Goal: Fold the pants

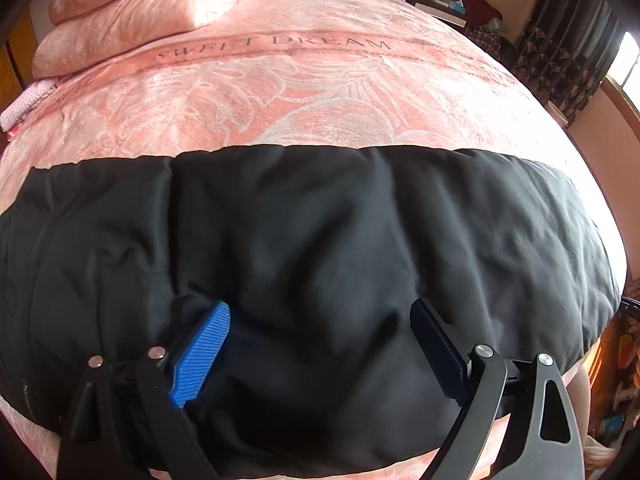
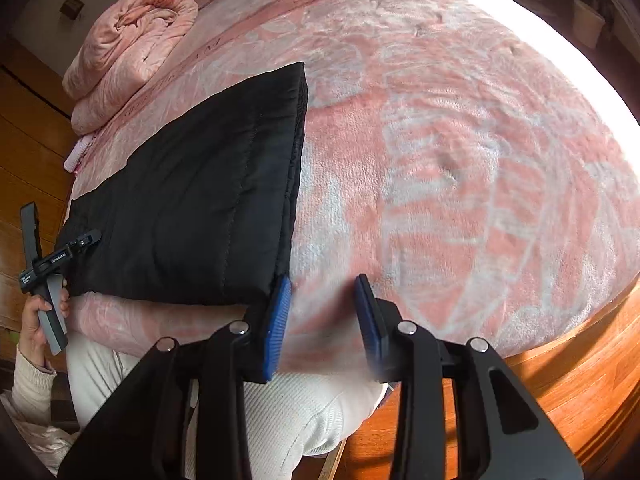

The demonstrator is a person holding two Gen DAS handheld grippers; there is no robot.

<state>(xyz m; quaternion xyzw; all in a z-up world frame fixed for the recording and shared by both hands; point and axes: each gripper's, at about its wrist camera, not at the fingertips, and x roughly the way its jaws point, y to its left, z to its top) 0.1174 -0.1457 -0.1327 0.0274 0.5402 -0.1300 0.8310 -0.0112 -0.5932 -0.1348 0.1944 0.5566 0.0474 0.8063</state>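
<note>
Pants end sits just off the right claw's left finger, long axis running away up-left.

Black padded pants (image 2: 192,196) lie flat on the pink bed (image 2: 460,168), already doubled into 1 long strip by the look of it. In the right wrist view the right claw (image 2: 322,312) is open, nothing between the jaws; its left fingertip (image 2: 280,304) is at the strip's near corner, the rest of the claw over bare blanket to the right of the free end. Left claw (image 1: 320,344) is also open, over mid-strip, with cloth under both pads but not pinched. The strip runs crosswise to it, spreading left and right. The right claw is nearer the free end, so my guess is that it shifts left to grab that corner, then carries it up-left along the axis toward the far end.
</note>
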